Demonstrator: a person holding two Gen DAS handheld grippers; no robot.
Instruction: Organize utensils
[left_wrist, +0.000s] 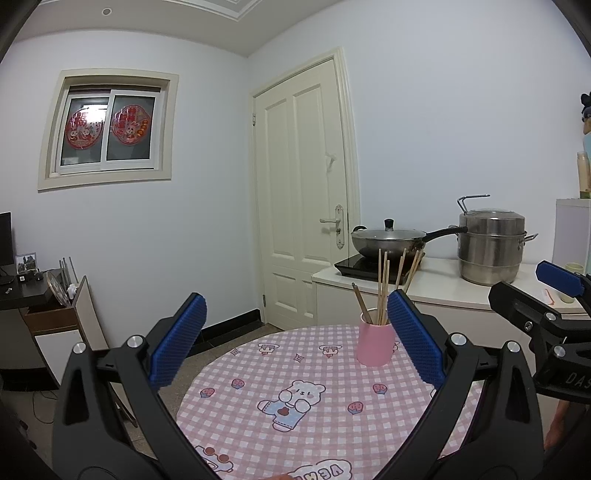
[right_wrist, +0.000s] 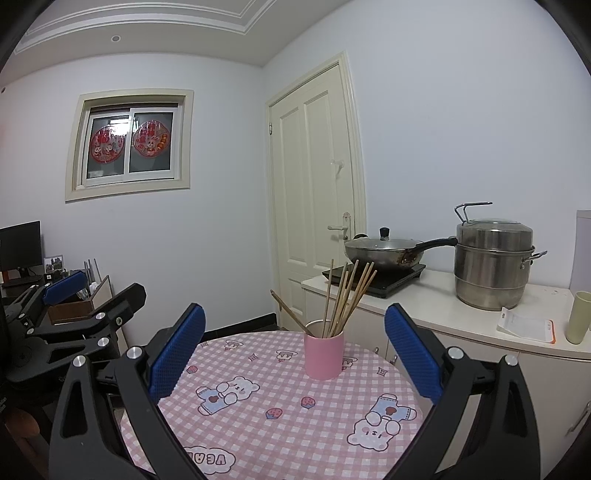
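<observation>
Chopsticks (right_wrist: 341, 301) stand bundled in a pink cup (right_wrist: 324, 354), upright and fanned out at their tops, with one darker stick leaning far out to the left over the rim. We see the cup resting on the far part of a round counter (right_wrist: 258, 410) covered in a pink checked cloth printed with bears and strawberries (a cloud-shaped label with letters sits at the near edge).

We hold both claws above the near side of that counter, pointed at the cup. The left claw (left_wrist: 295, 336) has its blue-padded fingers spread wide apart with nothing between them; in its view the cup (left_wrist: 376, 343) sits just inside the right finger, not touching it as far as we can tell. The right claw (right_wrist: 293, 349) is likewise spread wide and holds nothing, with the cup framed between its fingers, a little right of centre.

Each claw shows at the edge of the other's view: the right one at the far right of the left view, the left one at the left of the right view.

Behind, on a white cabinet top, we note a lidded wok (right_wrist: 384, 253) on a black induction plate (right_wrist: 375, 282) and a steel steamer pot (right_wrist: 493, 264) to its right. A cream door (right_wrist: 314, 192) stands shut in the corner.
</observation>
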